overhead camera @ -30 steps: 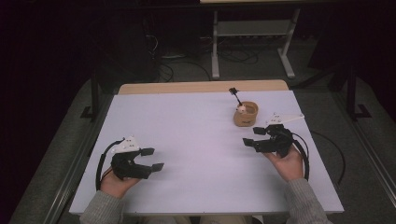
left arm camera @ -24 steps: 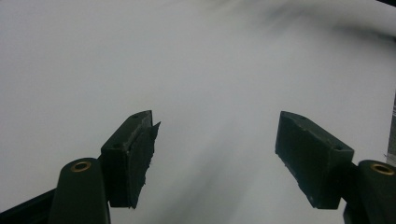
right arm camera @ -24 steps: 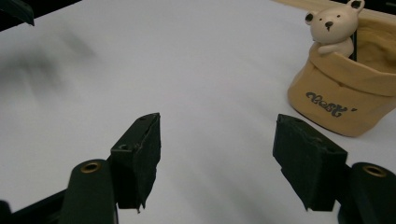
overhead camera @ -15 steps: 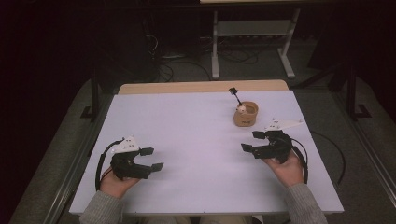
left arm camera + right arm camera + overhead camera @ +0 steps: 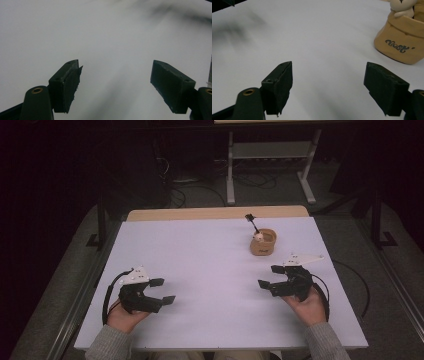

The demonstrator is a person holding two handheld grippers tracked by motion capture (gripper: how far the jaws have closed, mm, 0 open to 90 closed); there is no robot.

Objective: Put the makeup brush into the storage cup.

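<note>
Blur softens the far stretch of the white table (image 5: 210, 270) in the left gripper view, where dark smears cross the top right corner and cannot be made out. At the left of the high view, the left gripper (image 5: 166, 291) rests low over the near left part of the table, held in the person's left hand (image 5: 125, 316), with its cable looping back toward the sleeve; its jaws stand wide apart with bare table between them, holding and touching nothing. Farther right, toward the far right part of the table, sits the tan pot (image 5: 263, 242), a small sack-shaped container standing upright, mouth up. A thin dark stick (image 5: 252, 222) rises from it and leans back and to the left, its long axis slanting away from the person, with a small dark piece at its tip too small to identify. A small white figure (image 5: 258, 237) sits at the pot's rim; in the right gripper view the pot (image 5: 403, 37) is cut off by the top right corner, so only the figure's lower part shows, above dark lettering on the pot's side. The right gripper (image 5: 271, 276) lies near the pot but apart from it, on the person's side, pointing left across the table, its jaws likewise spread wide and empty.
</note>
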